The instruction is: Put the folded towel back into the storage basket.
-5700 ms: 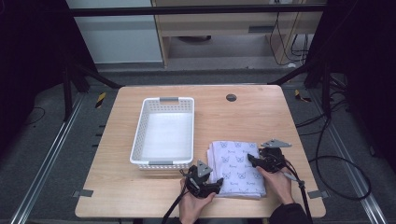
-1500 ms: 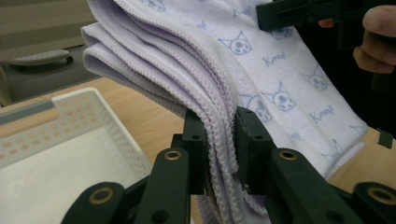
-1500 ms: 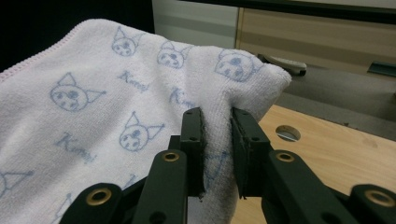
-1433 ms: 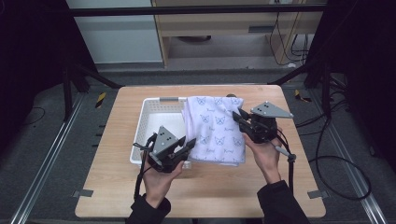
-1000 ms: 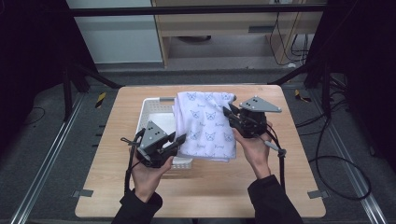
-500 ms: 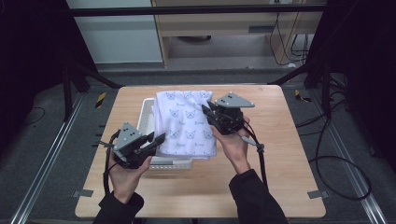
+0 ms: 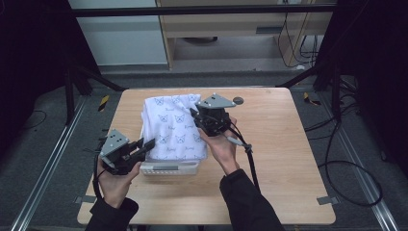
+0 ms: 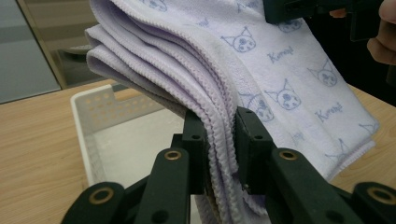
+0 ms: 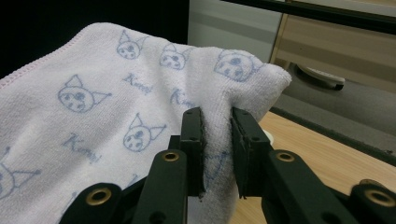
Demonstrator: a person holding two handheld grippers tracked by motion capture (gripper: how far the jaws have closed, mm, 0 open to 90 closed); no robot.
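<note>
Hanging between both grippers, the folded towel (image 7: pixel 175 127) is spread over the white basket (image 7: pixel 169 168) on the wooden table (image 7: pixel 284 159). The high view places the left gripper (image 7: pixel 148 144) at the towel's near left corner and the right gripper (image 7: pixel 194 113) at its far right edge, but it is too distant to show the grip itself. The left gripper view supplies that: the jaws are clamped on several stacked hemmed layers, with the basket's perforated wall below. The right gripper view shows its jaws pinching a bunched corner, probably a single fold, with cat-face print across the cloth.
</note>
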